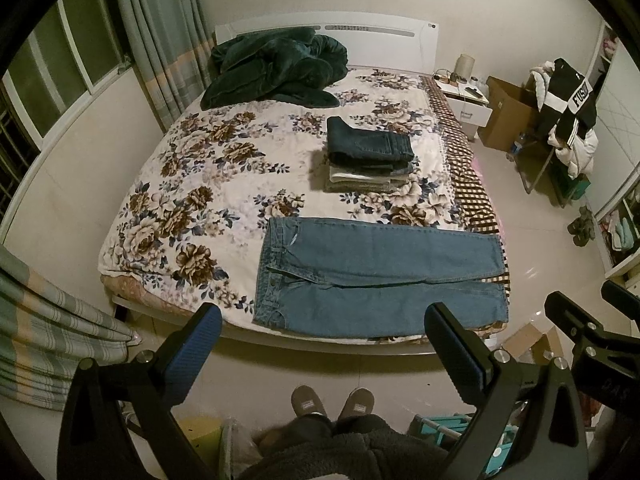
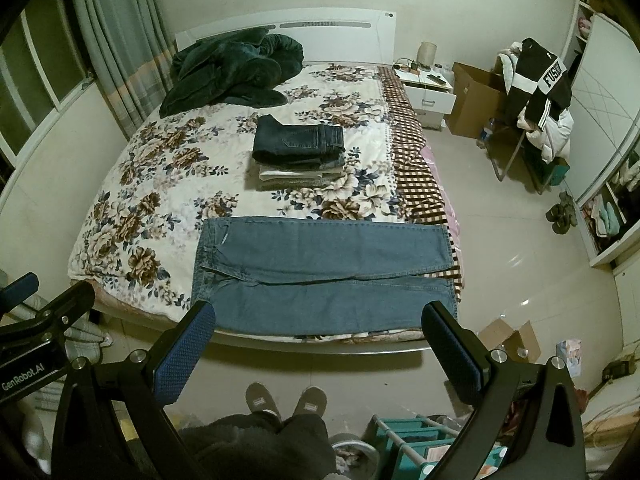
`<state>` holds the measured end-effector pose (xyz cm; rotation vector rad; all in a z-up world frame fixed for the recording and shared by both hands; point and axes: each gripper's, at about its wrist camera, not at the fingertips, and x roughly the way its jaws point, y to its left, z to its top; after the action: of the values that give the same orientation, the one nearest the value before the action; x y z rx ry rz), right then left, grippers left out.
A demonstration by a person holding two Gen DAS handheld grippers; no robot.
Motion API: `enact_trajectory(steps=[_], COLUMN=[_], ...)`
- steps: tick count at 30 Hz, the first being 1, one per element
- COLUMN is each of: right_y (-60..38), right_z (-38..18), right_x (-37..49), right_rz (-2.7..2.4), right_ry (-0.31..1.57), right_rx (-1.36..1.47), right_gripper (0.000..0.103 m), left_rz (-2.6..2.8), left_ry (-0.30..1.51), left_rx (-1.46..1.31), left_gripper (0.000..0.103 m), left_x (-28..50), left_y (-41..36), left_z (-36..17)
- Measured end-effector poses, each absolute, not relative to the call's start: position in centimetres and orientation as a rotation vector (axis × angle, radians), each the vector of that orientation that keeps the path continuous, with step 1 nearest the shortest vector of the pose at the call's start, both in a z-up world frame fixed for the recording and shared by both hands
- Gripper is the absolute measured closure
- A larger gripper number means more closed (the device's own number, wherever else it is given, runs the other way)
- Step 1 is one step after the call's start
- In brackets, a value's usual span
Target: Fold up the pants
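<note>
Your left claw (image 1: 322, 334) and right claw (image 2: 318, 332) hang wide, empty; jeans (image 1: 380, 276) flat on bed (image 1: 208, 184) near edge.

Black claw (image 1: 324, 332), blue ribbed pads (image 1: 188, 364)

A home bedroom. A bed (image 1: 192, 184) with a floral cover fills the middle. Beside its headboard stands a white nightstand (image 1: 466, 102); curtains (image 1: 160, 40) hang on the other side.
</note>
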<state>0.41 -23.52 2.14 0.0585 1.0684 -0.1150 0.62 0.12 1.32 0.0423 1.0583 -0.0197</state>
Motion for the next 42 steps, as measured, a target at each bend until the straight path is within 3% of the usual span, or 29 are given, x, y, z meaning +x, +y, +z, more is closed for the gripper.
enact_trajectory(steps=[42], right_y=[-23.0], right_z=[1.7], right_x=[-0.2], right_rz=[-0.113], right_ry=[1.077], right_rx=[0.059], right_gripper=[0.000], left_rz=[-0.024], left_ry=[1.056], left_rx=[0.039], left_gripper=[0.000], left_x=[0.9], left_y=[-0.2], left_z=[3.2])
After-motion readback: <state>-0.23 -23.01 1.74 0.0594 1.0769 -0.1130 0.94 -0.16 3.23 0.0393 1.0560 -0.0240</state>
